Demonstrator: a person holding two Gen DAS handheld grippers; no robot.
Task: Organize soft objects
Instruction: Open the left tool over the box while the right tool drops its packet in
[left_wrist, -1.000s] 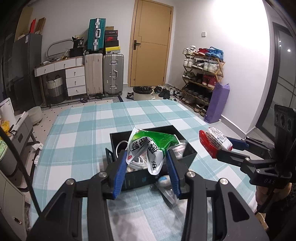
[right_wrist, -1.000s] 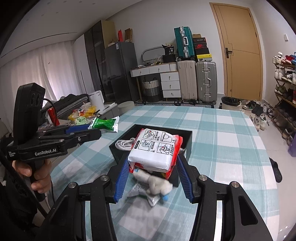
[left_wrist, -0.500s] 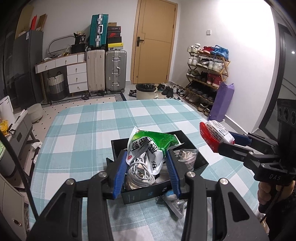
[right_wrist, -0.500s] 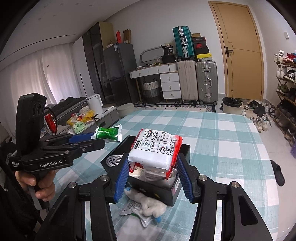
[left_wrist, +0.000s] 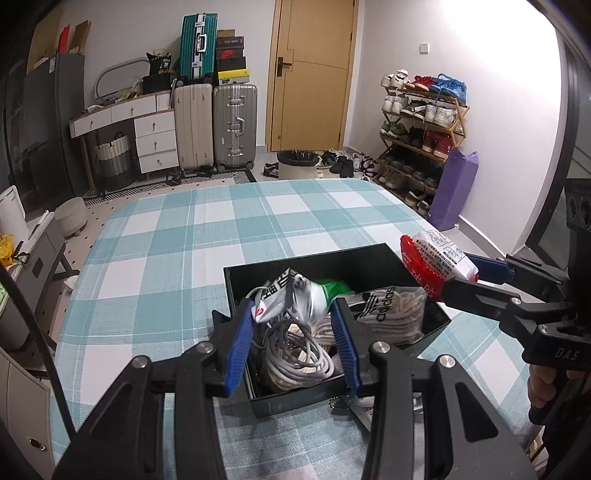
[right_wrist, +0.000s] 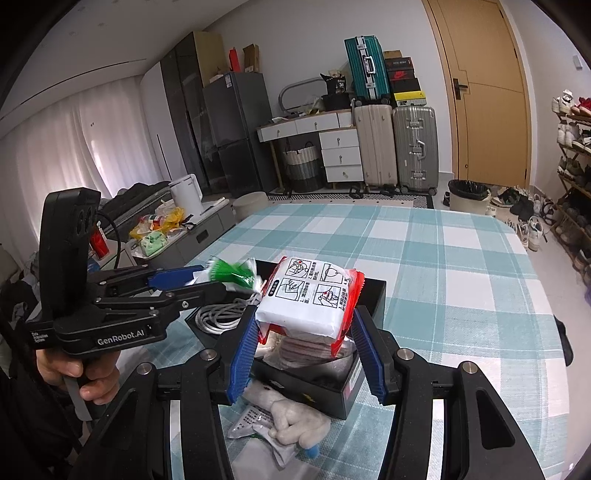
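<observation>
Bench (left_wrist: 207, 236) w/ teal-and-white check cloth spreads ahead of both my grippers. Open black rectangular box (left_wrist: 369, 258) sits on it just ahead of and below them, already holding a coiled grey cable (left_wrist: 295, 354) and a clear bag of pale cord w/ black print (left_wrist: 391, 310).

Step in hand, I'd say: carrying two soft packs over the box to drop in.

Left gripper (left_wrist: 293, 325) is narrow, clamped on a crinkly green-and-white plastic pack (left_wrist: 295, 295), hanging over the box's near-left part above the cable. Right gripper (right_wrist: 304, 347) is narrow too, pinching a white soft pack w/ red edges and printed diagrams (right_wrist: 310, 299), over the box's near-right end. On the cloth, just under my right gripper and short of the box, lie a small white plush (right_wrist: 295, 424) and a crumpled clear wrapper (right_wrist: 251, 424), not yet sorted.

Next: lower each pack below the rim, find free space beside cable and cord bag, then let go, probably one at a time.

Vs a sec ago: both grippers have come fwd and a bit down; box now fills more of each view, interior visible. Grip width unchanged.
</observation>
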